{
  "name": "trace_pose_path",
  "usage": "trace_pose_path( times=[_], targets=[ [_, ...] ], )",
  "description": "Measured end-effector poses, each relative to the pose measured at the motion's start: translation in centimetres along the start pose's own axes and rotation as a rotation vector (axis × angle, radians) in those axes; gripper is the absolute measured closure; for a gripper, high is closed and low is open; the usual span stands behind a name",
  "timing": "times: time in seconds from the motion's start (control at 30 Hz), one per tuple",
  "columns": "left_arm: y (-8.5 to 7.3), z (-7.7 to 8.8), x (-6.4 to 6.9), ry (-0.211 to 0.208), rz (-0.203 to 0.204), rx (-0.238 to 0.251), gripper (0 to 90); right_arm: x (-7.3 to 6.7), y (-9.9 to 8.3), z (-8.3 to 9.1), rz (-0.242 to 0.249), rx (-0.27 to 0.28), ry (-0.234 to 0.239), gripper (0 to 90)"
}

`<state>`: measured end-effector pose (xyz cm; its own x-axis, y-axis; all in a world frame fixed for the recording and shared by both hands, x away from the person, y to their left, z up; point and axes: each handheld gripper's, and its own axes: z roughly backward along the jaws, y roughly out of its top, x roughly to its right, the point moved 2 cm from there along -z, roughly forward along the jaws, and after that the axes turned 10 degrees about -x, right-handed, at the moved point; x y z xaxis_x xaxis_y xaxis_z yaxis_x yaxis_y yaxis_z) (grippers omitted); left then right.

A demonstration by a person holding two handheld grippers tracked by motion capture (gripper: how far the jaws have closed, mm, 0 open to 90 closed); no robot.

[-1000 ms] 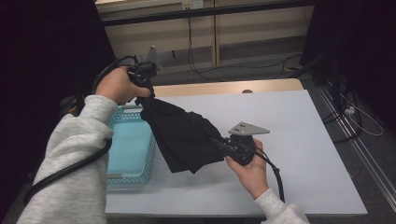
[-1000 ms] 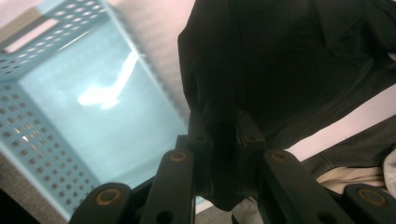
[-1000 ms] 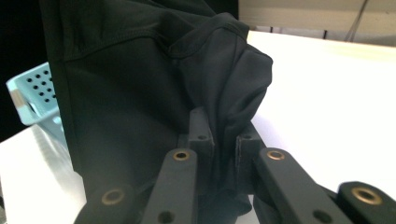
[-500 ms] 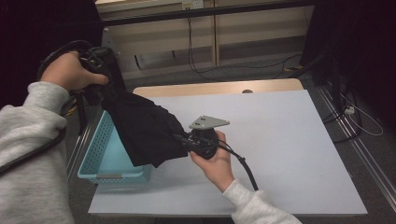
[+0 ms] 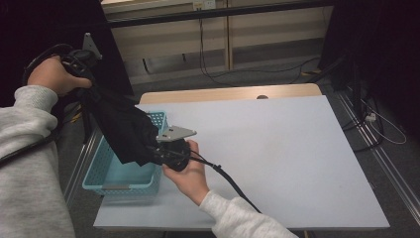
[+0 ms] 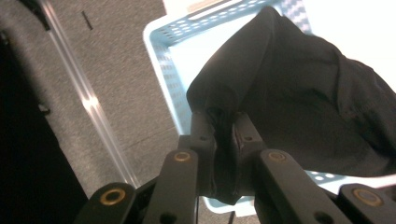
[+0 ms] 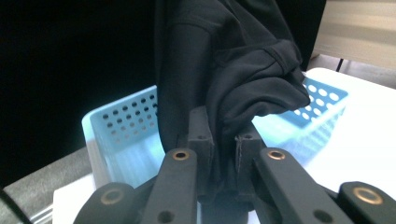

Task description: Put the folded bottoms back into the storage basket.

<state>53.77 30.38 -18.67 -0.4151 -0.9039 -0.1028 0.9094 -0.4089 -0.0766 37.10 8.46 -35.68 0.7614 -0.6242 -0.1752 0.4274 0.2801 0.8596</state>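
Observation:
A black garment (image 5: 126, 129) hangs stretched between my two grippers, over a light blue perforated basket (image 5: 106, 181) at the table's left edge. My left gripper (image 5: 86, 69) is held high at the far left, shut on the garment's upper end; in the left gripper view the cloth (image 6: 299, 102) is pinched between the jaws (image 6: 223, 130) with the basket (image 6: 168, 60) below. My right gripper (image 5: 158, 148) sits lower, by the basket's right wall, shut on the garment's lower end (image 7: 243, 88); its jaws (image 7: 223, 140) clamp a fold above the basket (image 7: 121, 135).
The white table top (image 5: 277, 148) stretches to the right of the basket. A wooden strip (image 5: 233, 93) runs along its far edge. Grey floor with a metal rail (image 6: 93, 102) lies left of the table, and cables (image 5: 208, 59) trail on the floor behind.
Both hands have carried the garment leftward, from over the table to over the basket. The left hand has risen and gone out past the table's left edge; the right hand followed to the basket's side.

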Motion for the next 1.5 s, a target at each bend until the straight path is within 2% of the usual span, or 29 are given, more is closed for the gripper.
trace_pose_path(
  times=[0.07, 0.1, 0.13, 0.17, 0.2, 0.23, 0.27, 0.33, 0.4, 0.47, 0.6, 0.73, 0.8, 0.83, 0.9, 1.0, 1.03, 1.07, 1.1, 1.13, 1.17, 1.23, 1.27, 1.3, 1.37, 1.43, 1.5],
  targets=[
    [0.2, -0.6, -1.0, 0.011, 0.017, 0.025, 81.5, -0.4, 0.4, -1.2, -0.004, 0.007, -0.010, 78.7],
    [0.4, -1.3, -1.3, 0.037, 0.009, 0.063, 79.3, -0.6, 0.4, -2.0, -0.007, 0.000, -0.008, 69.3],
    [0.6, -2.1, -1.5, 0.079, -0.010, 0.119, 70.1, -0.6, 0.4, -2.7, -0.011, -0.008, -0.021, 50.0],
    [0.8, -2.8, -1.7, 0.086, -0.002, 0.154, 52.3, -0.6, 0.2, -3.1, -0.029, -0.028, -0.027, 42.8],
    [0.8, -3.4, -1.6, 0.071, 0.009, 0.159, 45.3, -0.7, -0.1, -3.1, -0.037, -0.052, 0.007, 43.1],
    [0.8, -4.1, -1.4, 0.059, -0.003, 0.164, 45.8, -0.7, -0.4, -2.8, -0.015, -0.053, 0.011, 42.2],
    [0.8, -4.8, -1.1, 0.043, -0.017, 0.171, 43.2, -0.6, -0.7, -2.2, 0.015, -0.046, -0.019, 40.6],
    [0.7, -6.1, -0.5, -0.007, -0.030, 0.184, 37.0, 0.0, -1.3, -1.2, 0.049, -0.053, -0.030, 34.3],
    [0.4, -7.0, 0.2, -0.023, -0.057, 0.186, 36.7, 1.0, -1.7, -0.2, 0.045, -0.077, -0.032, 30.8],
    [0.3, -7.4, 0.9, -0.034, -0.074, 0.198, 35.0, 2.3, -2.1, 1.2, 0.037, -0.072, -0.041, 30.0],
    [0.1, -7.4, 2.2, -0.067, -0.094, 0.248, 32.4, 4.7, -2.8, 3.9, 0.033, -0.066, -0.074, 25.2],
    [-0.1, -7.5, 3.6, -0.086, -0.135, 0.266, 29.6, 7.0, -3.8, 6.5, -0.002, -0.059, -0.093, 23.1],
    [-0.1, -7.8, 4.1, -0.092, -0.135, 0.275, 28.9, 7.9, -4.4, 7.6, -0.007, -0.054, -0.107, 22.5],
    [-0.2, -8.1, 4.2, -0.097, -0.145, 0.278, 28.9, 8.3, -4.8, 8.2, -0.014, -0.054, -0.114, 22.4],
    [-0.3, -9.0, 4.6, -0.111, -0.139, 0.287, 28.1, 9.0, -5.6, 9.0, -0.025, -0.055, -0.122, 21.8],
    [-0.5, -11.1, 5.0, -0.118, -0.143, 0.310, 26.9, 9.8, -6.9, 9.9, -0.030, -0.073, -0.132, 20.2],
    [-0.6, -12.0, 4.9, -0.106, -0.155, 0.314, 28.2, 10.1, -7.4, 10.1, -0.029, -0.079, -0.140, 20.2],
    [-0.6, -13.0, 5.0, -0.112, -0.141, 0.324, 31.2, 10.3, -7.9, 10.3, -0.035, -0.083, -0.140, 20.0],
    [-0.7, -14.1, 5.1, -0.133, -0.130, 0.322, 38.8, 10.6, -8.4, 10.5, -0.041, -0.089, -0.142, 19.5],
    [-0.8, -15.1, 5.1, -0.144, -0.138, 0.322, 51.0, 10.8, -8.9, 10.7, -0.048, -0.093, -0.149, 19.5],
    [-0.8, -16.1, 5.2, -0.159, -0.123, 0.315, 57.4, 11.1, -9.4, 10.9, -0.048, -0.097, -0.149, 19.0],
    [-0.7, -18.1, 5.5, -0.180, -0.112, 0.294, 76.3, 11.6, -10.3, 11.4, -0.049, -0.103, -0.159, 18.7],
    [-0.6, -18.9, 5.5, -0.173, -0.107, 0.299, 77.6, 11.9, -10.7, 11.6, -0.054, -0.113, -0.165, 18.1],
    [-0.6, -19.7, 5.6, -0.175, -0.091, 0.283, 86.1, 12.1, -11.1, 11.8, -0.058, -0.119, -0.172, 18.0],
    [-0.3, -21.0, 5.7, -0.164, -0.083, 0.283, 89.7, 12.6, -11.6, 12.1, -0.065, -0.125, -0.178, 18.0],
    [0.1, -22.1, 5.9, -0.136, -0.092, 0.284, 89.9, 12.9, -12.0, 12.4, -0.065, -0.128, -0.183, 18.0],
    [0.6, -22.9, 6.4, -0.130, -0.105, 0.293, 89.9, 13.1, -12.2, 12.6, -0.069, -0.131, -0.179, 17.4]
  ],
)
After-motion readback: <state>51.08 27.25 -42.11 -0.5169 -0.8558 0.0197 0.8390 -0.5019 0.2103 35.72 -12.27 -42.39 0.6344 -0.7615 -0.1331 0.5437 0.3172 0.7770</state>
